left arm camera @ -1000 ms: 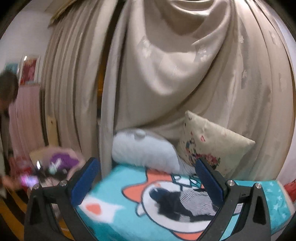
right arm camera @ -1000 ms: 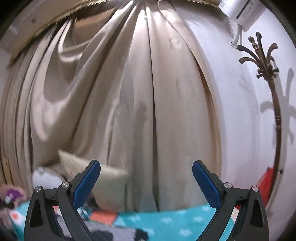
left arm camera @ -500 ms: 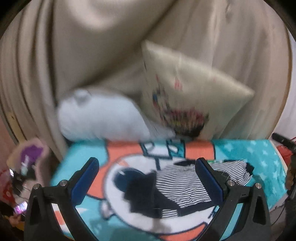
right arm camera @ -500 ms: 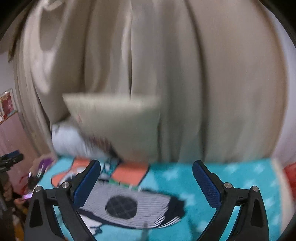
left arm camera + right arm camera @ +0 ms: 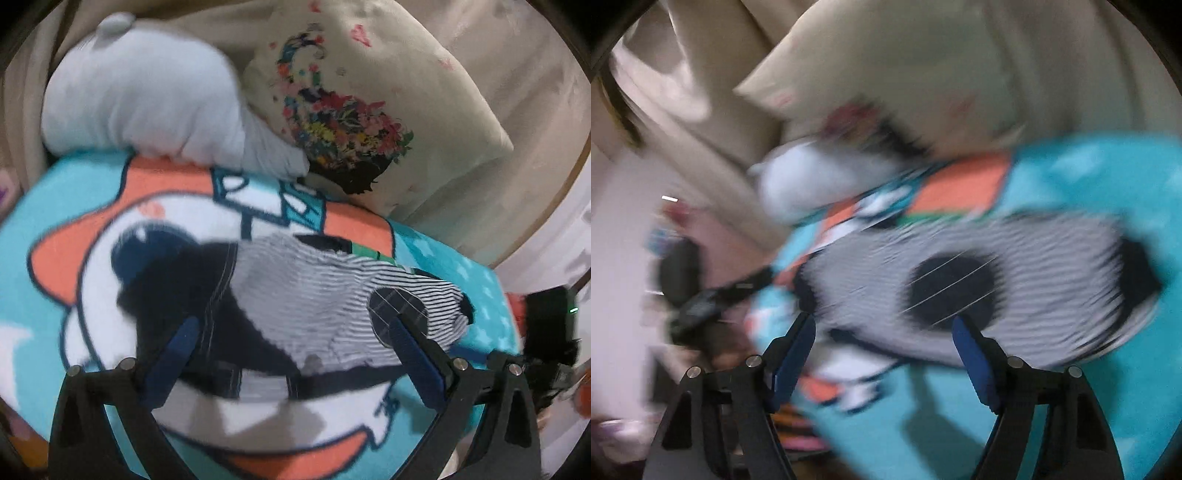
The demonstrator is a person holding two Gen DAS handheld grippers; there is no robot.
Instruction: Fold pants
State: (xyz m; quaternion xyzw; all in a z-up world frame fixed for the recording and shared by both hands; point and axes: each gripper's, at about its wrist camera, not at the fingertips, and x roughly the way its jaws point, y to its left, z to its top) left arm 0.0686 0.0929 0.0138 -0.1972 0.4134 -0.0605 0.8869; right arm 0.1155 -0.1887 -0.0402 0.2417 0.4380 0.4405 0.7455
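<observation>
Your left hand-held gripper (image 5: 295, 341) is spread wide, its blue pads far apart, and nothing sits between them. It hangs over the near part of the pants (image 5: 314, 295), one pad (image 5: 177, 354) above the dark navy section and the other pad (image 5: 413, 354) beside the round dark patch (image 5: 399, 314) on the striped part. Whether either pad touches the cloth, you cannot tell from this view.

Your right hand-held gripper (image 5: 884, 360) is also wide open and holds nothing. Its view is heavily blurred. The pants (image 5: 1015, 280) lie just ahead of its fingers, with the dark patch (image 5: 955, 291) near the right-side pad (image 5: 975, 362); contact cannot be judged.

The pants lie spread on the blanket (image 5: 92, 206), a turquoise one with a large orange-and-white cartoon figure. They are striped black and white over most of their width, with a solid dark part at the left in the left wrist view and a dark band along the near edge.

Behind the pants, a white pillow (image 5: 147, 92) and a cream cushion (image 5: 388, 92) with a flower print lean against beige curtains (image 5: 517, 55). In the left wrist view a dark device (image 5: 550, 325) shows at the right edge.
</observation>
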